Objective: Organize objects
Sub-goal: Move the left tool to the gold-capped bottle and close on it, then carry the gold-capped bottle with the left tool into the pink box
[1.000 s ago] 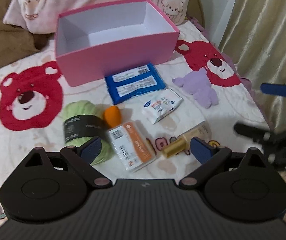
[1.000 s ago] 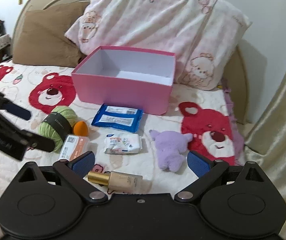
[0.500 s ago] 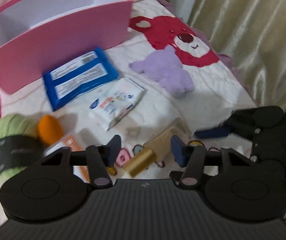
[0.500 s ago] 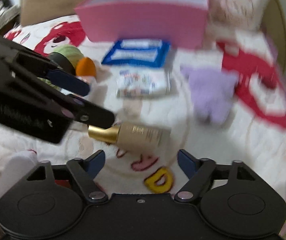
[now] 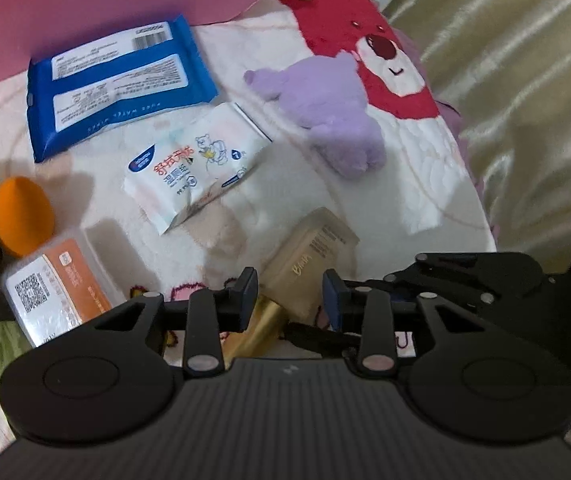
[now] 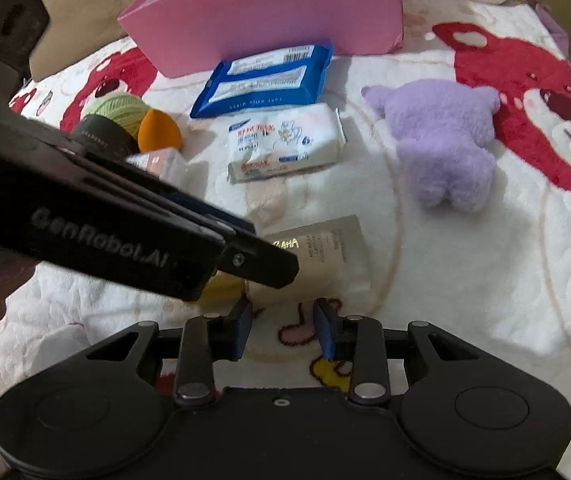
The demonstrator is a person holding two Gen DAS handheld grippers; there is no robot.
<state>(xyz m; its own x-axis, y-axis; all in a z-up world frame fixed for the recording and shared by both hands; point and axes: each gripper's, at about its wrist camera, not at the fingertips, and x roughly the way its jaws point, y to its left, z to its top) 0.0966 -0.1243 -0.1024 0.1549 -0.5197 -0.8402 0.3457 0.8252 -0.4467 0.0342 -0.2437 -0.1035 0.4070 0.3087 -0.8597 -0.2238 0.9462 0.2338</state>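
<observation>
Gold-capped bottle point(image 5: 309, 256) lies on the bed near its right edge; left claw point(image 5: 288, 300) has just been closing, clamped across it. Right claw point(image 6: 281, 328), narrowing too, holds nothing.

lit evenly and softly from above, indoors. cast soft shadows on the blanket point(image 5: 413, 184) beside each item. showed sheen on the curtain point(image 5: 525, 60). bowed straight lines at fisheye edges; blurred slightly toward the corners.
</observation>
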